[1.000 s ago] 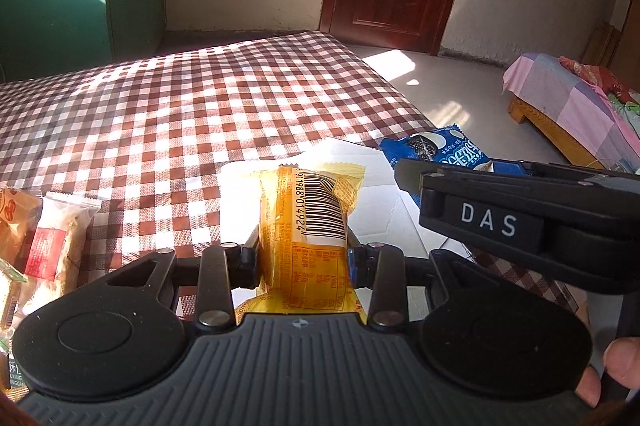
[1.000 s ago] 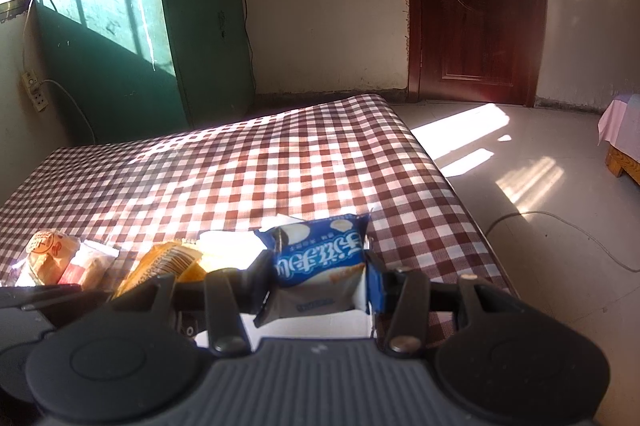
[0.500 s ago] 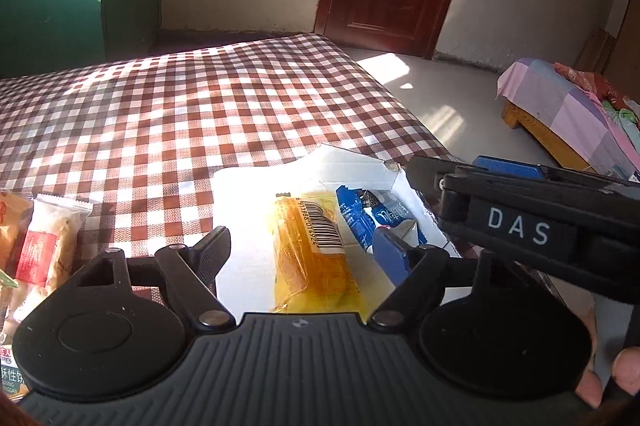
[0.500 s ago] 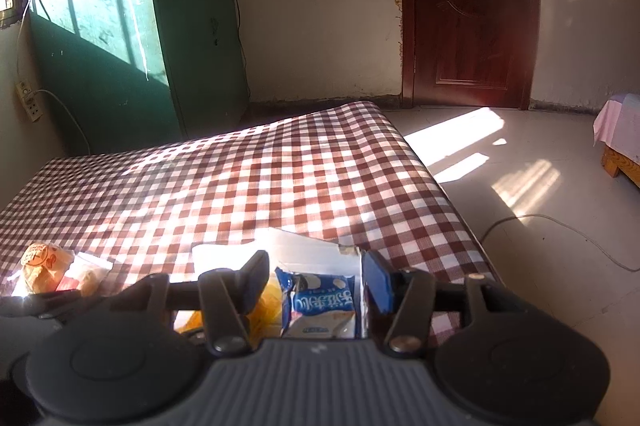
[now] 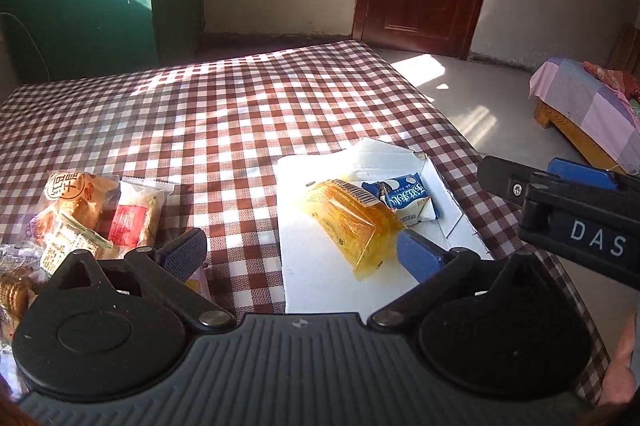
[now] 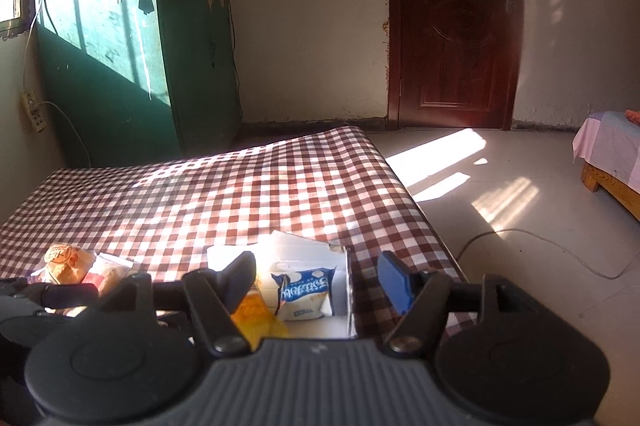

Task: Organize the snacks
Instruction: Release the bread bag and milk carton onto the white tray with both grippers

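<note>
Moved: both packets I held a second ago now lie in the white box [image 5: 320, 266].
Left gripper [image 5: 302, 250]: jaws just opened wide, empty.
Right gripper [image 6: 318, 280]: jaws just opened, empty.
Yellow packet [image 5: 352, 222]: touching blue packet [image 5: 408, 200].

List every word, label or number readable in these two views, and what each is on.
"DAS": white letters on the black body of the right gripper, seen from the left wrist.
Chinese characters on the blue and white packet: too blurred to read.
Barcode on the yellow packet: digits too small.
Round red logo on the orange snack bag: characters not legible.
Nothing else readable.
</note>
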